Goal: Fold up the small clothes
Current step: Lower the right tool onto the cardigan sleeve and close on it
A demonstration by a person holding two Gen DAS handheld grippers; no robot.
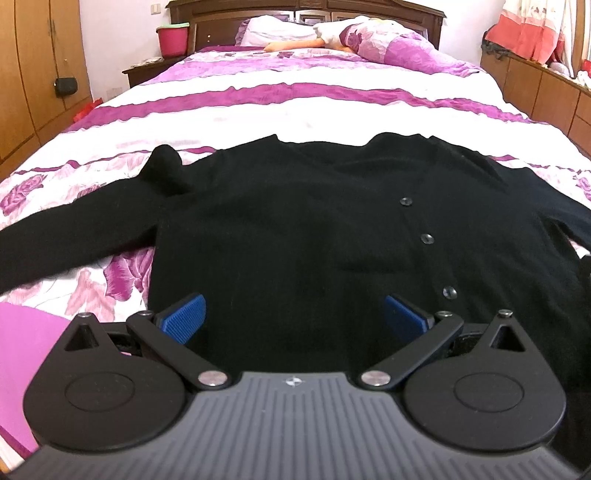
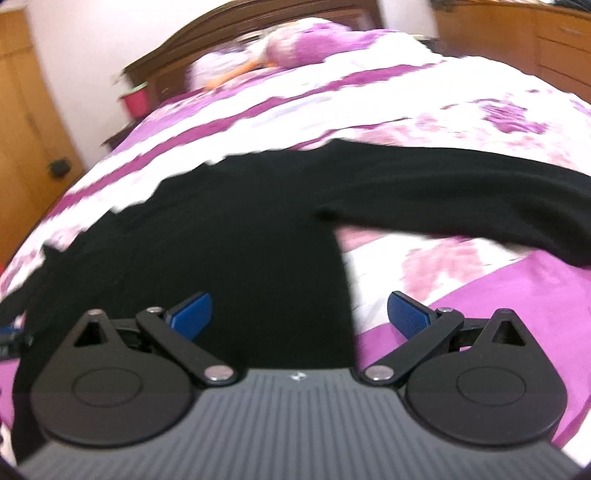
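A small black buttoned cardigan lies spread flat on the bed, front up, sleeves out to both sides. My left gripper is open and empty, its blue pads over the cardigan's lower hem at the left part of the body. My right gripper is open and empty over the hem at the right side of the cardigan; its right pad hangs over the bedspread. The right sleeve stretches out to the right. The right wrist view is blurred.
The bed has a white and purple floral bedspread with pillows and a wooden headboard at the far end. Wooden wardrobes stand left, cabinets right. A red bucket sits on a nightstand.
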